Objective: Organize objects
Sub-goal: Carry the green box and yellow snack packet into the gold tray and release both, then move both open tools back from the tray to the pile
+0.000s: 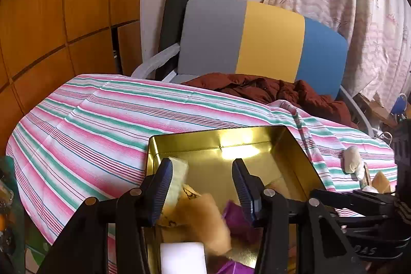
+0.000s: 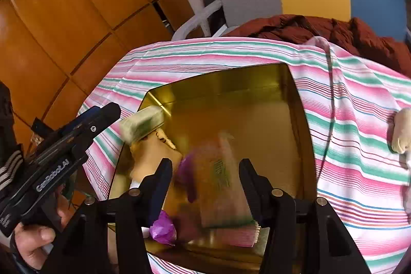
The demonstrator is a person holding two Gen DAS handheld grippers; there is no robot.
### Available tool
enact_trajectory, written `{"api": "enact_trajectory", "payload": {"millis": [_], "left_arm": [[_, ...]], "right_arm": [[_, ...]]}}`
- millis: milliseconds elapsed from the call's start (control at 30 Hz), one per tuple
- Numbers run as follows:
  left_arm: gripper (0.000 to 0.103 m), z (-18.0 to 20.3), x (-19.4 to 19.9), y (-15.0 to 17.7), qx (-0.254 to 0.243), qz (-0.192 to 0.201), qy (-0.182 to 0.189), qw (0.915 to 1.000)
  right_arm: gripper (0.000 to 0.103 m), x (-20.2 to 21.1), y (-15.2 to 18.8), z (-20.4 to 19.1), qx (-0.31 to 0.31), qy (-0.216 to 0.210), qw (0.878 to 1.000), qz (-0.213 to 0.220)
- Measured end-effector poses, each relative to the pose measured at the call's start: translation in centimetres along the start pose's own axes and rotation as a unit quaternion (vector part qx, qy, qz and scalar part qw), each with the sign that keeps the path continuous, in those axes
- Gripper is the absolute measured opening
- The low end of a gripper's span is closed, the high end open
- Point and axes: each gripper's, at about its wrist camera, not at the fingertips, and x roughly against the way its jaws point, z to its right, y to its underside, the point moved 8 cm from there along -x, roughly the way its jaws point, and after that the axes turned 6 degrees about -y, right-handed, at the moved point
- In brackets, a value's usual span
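Gold tin (image 2: 231,99), square with low shiny walls, sits on the striped cloth (image 1: 90,120) that covers the counter, and it serves as the collecting box: small things are gathered at its near end while the far half is bare.

Left tool (image 1: 203,186) hangs over the tin's near-left corner with its jaws spread; a pale block (image 1: 178,175) lies against the inside of its left finger, touching that pad only, so nothing is gripped. In the right view the same block (image 2: 142,123) shows at 10 o'clock just off the left tool's tip, over the tin's rim. It looks like a soft, sponge-like bar, so I judge it is being dropped in.

Right tool (image 2: 205,181) is also spread, hovering above the tin; between its fingers a flat pack (image 2: 223,179) with green print is blurred, seemingly loose and moving. Whether it touches a pad I cannot tell.

Beside it lie a crinkly purple wrapper (image 2: 163,229) at 7 o'clock and a tan, rounded piece (image 2: 151,158).

Outside the tin, at 3 o'clock on the cloth, a cream cloth bundle (image 2: 402,131) waits, likely next to go in.
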Motion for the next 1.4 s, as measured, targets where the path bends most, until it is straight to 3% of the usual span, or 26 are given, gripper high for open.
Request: {"api": "enact_trajectory", "payload": {"millis": [167, 367, 567, 733, 1000, 1400], "left_arm": [[0.049, 0.2, 1.3, 0.7, 0.001, 0.005, 0.011, 0.9999], [0.049, 0.9, 2.4, 2.0, -0.003, 0.003, 0.025, 0.9997], [0.049, 1.8, 3.1, 3.0, -0.015, 0.000, 0.036, 0.9992], [0.049, 3.1, 3.6, 4.0, -0.034, -0.003, 0.046, 0.9983], [0.049, 5.9, 3.8, 5.7, -0.066, -0.017, 0.072, 0.9951], [0.049, 9.0, 3.8, 7.3, -0.099, -0.037, 0.108, 0.9885]], "right_arm": [[0.058, 0.4, 0.9, -1.1, 0.020, 0.009, 1.000, 0.002], [0.062, 2.1, 2.3, -0.6, 0.033, 0.049, 0.998, 0.016], [0.071, 4.2, 3.2, 0.0, 0.045, 0.092, 0.994, 0.040], [0.085, 6.2, 3.6, 0.9, 0.048, 0.121, 0.990, 0.060], [0.092, 8.8, 4.4, 4.1, 0.015, 0.144, 0.987, 0.076], [0.094, 11.6, 6.8, 11.2, -0.052, 0.188, 0.979, 0.064]]}}
